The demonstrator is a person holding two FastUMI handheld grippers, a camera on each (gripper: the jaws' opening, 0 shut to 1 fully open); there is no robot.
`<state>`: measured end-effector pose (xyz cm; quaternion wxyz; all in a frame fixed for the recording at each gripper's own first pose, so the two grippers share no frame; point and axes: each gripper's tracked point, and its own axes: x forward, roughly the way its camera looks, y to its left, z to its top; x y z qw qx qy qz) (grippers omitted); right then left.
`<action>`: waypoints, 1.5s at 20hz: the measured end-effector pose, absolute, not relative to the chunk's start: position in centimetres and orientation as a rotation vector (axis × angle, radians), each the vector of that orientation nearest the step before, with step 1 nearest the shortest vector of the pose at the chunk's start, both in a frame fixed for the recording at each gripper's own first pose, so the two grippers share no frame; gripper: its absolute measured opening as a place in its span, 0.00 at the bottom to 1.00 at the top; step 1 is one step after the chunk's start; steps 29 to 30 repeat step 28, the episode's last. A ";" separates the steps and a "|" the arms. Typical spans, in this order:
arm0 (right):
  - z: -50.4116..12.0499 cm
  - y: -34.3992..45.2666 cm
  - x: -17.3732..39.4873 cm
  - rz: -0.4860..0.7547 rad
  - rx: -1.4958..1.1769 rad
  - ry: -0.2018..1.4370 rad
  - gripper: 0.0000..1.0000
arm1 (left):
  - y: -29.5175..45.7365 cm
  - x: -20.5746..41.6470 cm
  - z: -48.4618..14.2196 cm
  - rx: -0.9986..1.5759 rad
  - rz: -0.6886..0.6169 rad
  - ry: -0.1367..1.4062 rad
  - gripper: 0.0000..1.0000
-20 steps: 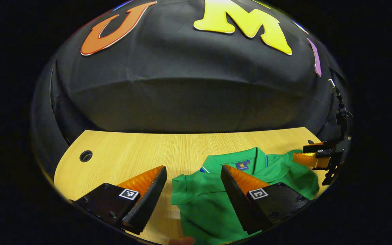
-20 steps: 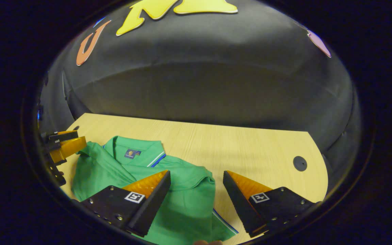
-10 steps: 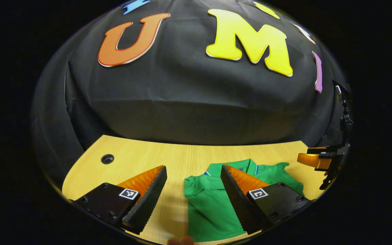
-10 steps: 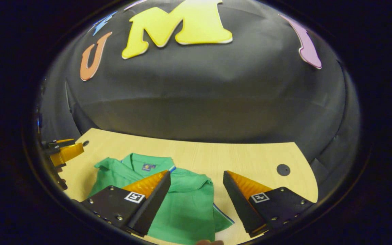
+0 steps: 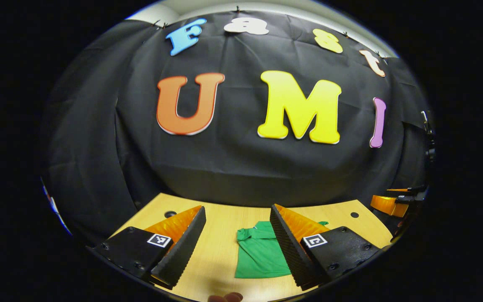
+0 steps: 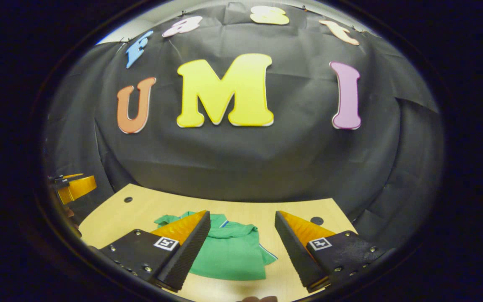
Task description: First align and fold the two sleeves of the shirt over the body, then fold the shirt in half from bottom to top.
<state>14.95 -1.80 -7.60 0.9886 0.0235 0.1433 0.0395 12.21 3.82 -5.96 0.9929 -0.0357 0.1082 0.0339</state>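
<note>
With both tools spread and empty, the left tool [image 5: 236, 233] and right tool [image 6: 242, 235] hang above the surface [image 5: 220, 251]. Folded green shirt [image 6: 229, 253] lies at 6 o'clock; I'd judge the folding finished, so keep clear.

A recording booth; black cloth wall [image 6: 241, 159] behind a wooden desk [image 6: 141, 207].

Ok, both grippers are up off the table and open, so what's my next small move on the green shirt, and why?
Probably none on the cloth: just hold clear. The green shirt lies as a compact folded rectangle on the table, collar on top, no sleeve spread out. Left gripper and right gripper are open with nothing in them. At most, check the edges line up.
</note>
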 end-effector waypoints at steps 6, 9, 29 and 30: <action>-1.8 0.2 7.0 0.127 0.058 0.192 0.96 | 1.1 5.5 0.5 -0.057 0.038 0.121 0.98; -0.7 0.3 4.0 0.112 0.055 0.172 0.96 | 0.5 2.7 1.8 -0.058 0.036 0.091 1.00; 2.8 0.7 -1.3 0.080 0.069 0.063 0.96 | 0.8 -1.6 2.9 -0.026 0.076 0.037 0.98; 2.8 0.7 -1.3 0.080 0.069 0.063 0.96 | 0.8 -1.6 2.9 -0.026 0.076 0.037 0.98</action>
